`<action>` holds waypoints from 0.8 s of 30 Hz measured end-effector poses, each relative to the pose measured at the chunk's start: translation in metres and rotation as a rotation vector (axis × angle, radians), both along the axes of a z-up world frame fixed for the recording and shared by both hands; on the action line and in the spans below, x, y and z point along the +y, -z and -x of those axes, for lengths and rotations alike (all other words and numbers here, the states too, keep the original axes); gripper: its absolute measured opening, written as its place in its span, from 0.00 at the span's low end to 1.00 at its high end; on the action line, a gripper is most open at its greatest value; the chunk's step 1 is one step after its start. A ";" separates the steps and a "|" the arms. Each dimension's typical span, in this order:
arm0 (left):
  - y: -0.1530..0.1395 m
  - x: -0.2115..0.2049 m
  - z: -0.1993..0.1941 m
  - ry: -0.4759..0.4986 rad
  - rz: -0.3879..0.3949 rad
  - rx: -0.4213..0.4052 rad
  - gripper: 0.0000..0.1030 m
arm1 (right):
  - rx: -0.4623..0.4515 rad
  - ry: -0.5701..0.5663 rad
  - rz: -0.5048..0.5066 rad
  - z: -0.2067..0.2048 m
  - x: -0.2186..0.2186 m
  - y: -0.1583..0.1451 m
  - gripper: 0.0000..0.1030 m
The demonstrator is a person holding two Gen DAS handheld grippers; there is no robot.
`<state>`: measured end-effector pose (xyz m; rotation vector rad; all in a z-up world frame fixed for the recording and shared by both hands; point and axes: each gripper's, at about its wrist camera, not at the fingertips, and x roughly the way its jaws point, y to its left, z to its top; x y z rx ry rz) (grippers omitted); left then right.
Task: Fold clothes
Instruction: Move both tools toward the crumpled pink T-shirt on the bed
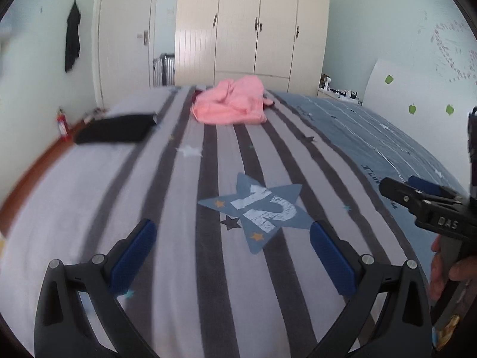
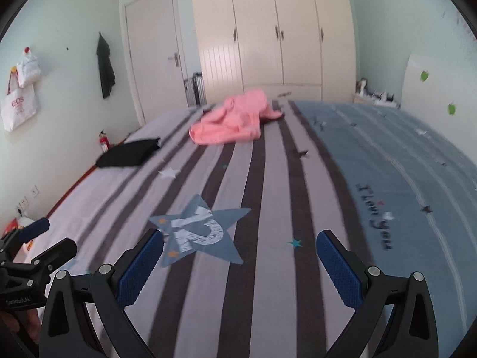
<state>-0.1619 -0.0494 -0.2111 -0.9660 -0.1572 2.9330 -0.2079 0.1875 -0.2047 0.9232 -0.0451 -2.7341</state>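
pink garment still a heap, both tools wide and empty

the pink garment lies crumpled in a loose mound at the far end of the bed, on the grey-and-dark striped part of the cover, in front of the cream wardrobe. something darker peeks out at its right edge, too small to identify. to its left, well apart and near the bed's left edge, a black garment lies flat and squared, which i judge to be a piece already folded.

nearer the cameras, the printed star with the number 12 marks the bare stretch of cover between the tools and the pink heap.

the left tool hovers over the near end of the bed, its blue pads spread wide with nothing between them. the right tool is likewise spread apart and empty, beside the left one.

risks from here, as i judge them: the heap gives no clear collar, hem or sleeve, so a pinch into the mound may catch several layers at once and lift a tangle instead of one edge. a low pinch could also take the bed cover along with the cloth. the reach is long, and both views are smeared with motion blur, so a hurried approach may land the pads off the intended edge. dragging the pink cloth leftward could disturb the black piece.
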 end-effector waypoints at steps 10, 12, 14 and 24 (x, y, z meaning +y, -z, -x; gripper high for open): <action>0.013 -0.012 0.055 -0.072 -0.028 -0.222 0.99 | -0.285 0.059 0.020 0.073 0.016 0.048 0.99; 0.001 -0.011 0.060 -0.091 -0.029 -0.277 0.99 | -0.337 0.075 0.034 0.076 0.024 0.041 0.99; -0.011 -0.012 0.068 -0.118 -0.035 -0.313 0.99 | -0.391 0.080 0.059 0.080 0.032 0.032 0.98; -0.018 -0.028 0.188 -0.106 -0.041 -0.315 0.95 | -0.392 0.024 0.040 0.187 0.026 -0.011 0.98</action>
